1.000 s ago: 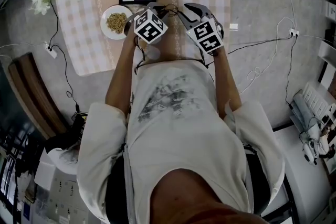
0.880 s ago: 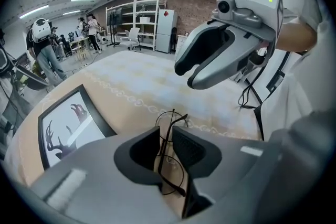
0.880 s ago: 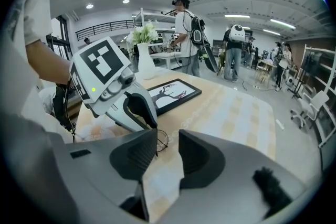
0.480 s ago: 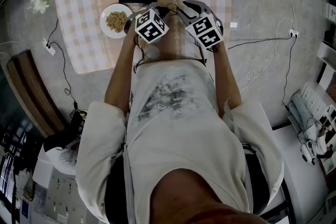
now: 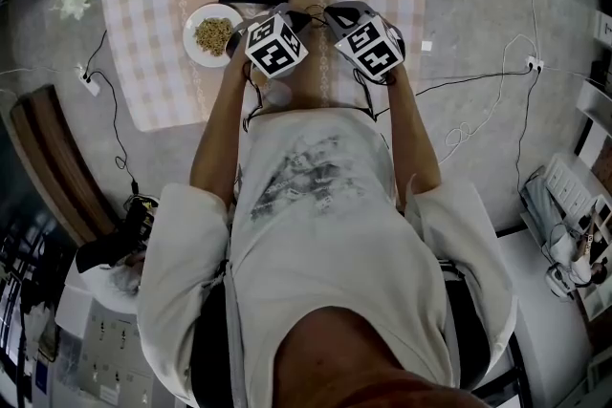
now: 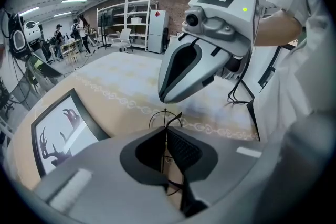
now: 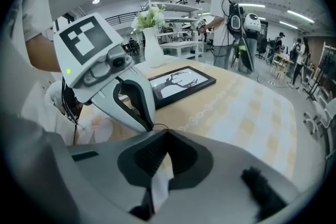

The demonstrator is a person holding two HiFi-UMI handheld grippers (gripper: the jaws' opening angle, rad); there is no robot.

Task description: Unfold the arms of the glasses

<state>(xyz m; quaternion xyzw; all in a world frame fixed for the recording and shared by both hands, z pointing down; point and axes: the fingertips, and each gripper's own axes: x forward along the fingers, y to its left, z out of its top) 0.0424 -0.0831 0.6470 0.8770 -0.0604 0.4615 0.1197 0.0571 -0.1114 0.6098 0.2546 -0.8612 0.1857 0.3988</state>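
Wire-thin, so go gently: steady glasses (image 6: 165, 115) in shut left gripper (image 6: 166, 131); swing arm (image 7: 159, 125), just pinched by closing right gripper (image 7: 168, 131), slowly away from left jaws.

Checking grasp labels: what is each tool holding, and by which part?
Left tool clamps the wire glasses at a lens rim. Right tool, jaws just closed, pinches a thin wire at its tips, apparently a glasses arm.
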